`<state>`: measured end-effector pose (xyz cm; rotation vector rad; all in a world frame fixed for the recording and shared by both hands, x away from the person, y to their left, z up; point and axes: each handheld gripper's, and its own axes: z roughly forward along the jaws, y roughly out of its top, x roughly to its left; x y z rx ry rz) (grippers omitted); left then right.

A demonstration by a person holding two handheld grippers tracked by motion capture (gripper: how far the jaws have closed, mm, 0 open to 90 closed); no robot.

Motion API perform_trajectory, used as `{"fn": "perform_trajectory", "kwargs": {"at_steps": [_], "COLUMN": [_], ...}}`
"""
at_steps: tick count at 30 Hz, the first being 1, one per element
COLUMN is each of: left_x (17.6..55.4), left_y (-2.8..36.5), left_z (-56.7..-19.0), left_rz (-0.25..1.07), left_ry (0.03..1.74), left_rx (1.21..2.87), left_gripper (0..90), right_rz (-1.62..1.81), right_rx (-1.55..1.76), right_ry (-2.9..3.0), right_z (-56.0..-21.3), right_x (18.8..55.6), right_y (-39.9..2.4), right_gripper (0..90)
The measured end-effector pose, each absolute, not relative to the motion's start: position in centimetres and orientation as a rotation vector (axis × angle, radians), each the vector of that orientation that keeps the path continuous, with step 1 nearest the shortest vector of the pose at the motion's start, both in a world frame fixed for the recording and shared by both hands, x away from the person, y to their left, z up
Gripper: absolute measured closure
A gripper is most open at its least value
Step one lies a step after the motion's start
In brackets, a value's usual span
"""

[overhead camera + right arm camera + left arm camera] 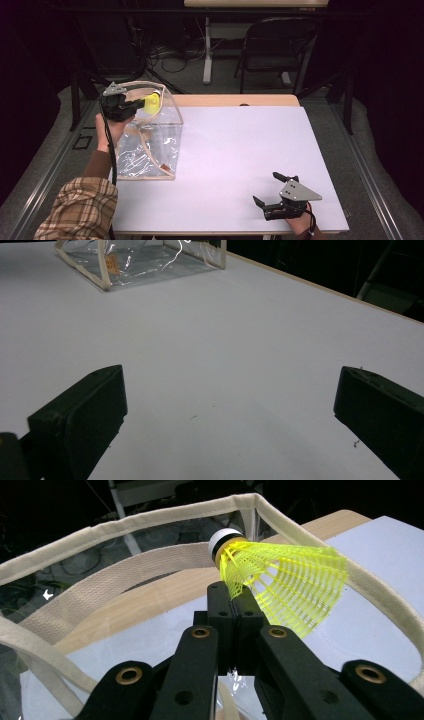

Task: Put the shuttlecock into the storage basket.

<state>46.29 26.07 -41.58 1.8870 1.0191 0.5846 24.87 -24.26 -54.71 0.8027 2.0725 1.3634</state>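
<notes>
Gripping a yellow plastic-skirted shuttlecock [280, 582] with a white cork tip, the left gripper [131, 105] has its jaws clamped on the skirt and holds it above the open mouth of the clear plastic tote bag with beige fabric trim [150, 145]. The right gripper [275, 192] rests on the white table [235, 145] well apart from the bag, jaws spread wide with nothing between them.

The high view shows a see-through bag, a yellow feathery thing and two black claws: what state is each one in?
Shuttlecock: gripped by its skirt, held above the bag's mouth.
Clear bag: standing upright on the table, top open.
Left gripper: shut on the shuttlecock.
Right gripper: open, holding nothing, low over the white table.
</notes>
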Motion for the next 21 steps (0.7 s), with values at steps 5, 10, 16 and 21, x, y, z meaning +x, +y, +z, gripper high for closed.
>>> {"fn": "perform_trajectory", "kwargs": {"at_steps": [5, 10, 16, 21], "left_x": [46.46, 46.61, 46.76, 46.89], "left_y": [25.80, 25.57, 25.42, 25.39], "left_z": [-41.76, -41.93, -42.23, -42.41], "left_rz": [0.574, 0.570, 0.559, 0.554], "left_ry": [1.016, 1.013, 1.018, 1.020], "left_rx": [1.909, 1.928, 1.945, 1.952], "left_gripper": [89.4, 89.4, 89.4, 89.4], "right_rz": [1.362, 1.362, 1.364, 1.362], "right_rx": [0.803, 0.802, 0.803, 0.802], "right_ry": [2.073, 2.074, 2.073, 2.073], "right_z": [-54.71, -54.72, -54.72, -54.73], "right_x": [24.87, 24.88, 24.88, 24.89], "right_y": [-24.26, -24.26, -24.26, -24.25], "right_gripper": [0.1, 0.1, 0.1, 0.1]}}
